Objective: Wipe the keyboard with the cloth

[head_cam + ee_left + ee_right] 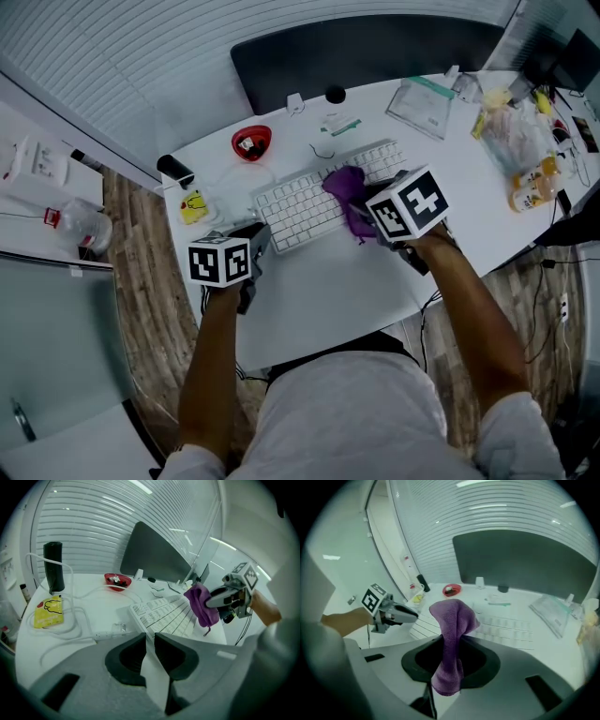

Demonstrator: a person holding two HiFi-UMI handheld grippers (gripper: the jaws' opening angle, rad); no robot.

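Note:
A white keyboard (305, 202) lies slanted in the middle of the white table (347, 281). My right gripper (364, 217) is shut on a purple cloth (345, 187), which it holds just over the keyboard's right half. In the right gripper view the cloth (452, 620) stands bunched up between the jaws of the right gripper (450, 641) and hangs below them. My left gripper (260, 236) is at the keyboard's near left corner. In its own view the left gripper (147, 644) has its jaws nearly together with the keyboard's (161, 616) white edge running in between them.
A red bowl (251, 142), a black cylinder (175, 169), a yellow packet (193, 206) and a white cable (70, 620) lie left of the keyboard. A clear bag (422, 103) and bottles (530, 187) crowd the right side. A dark chair back (366, 47) stands behind the table.

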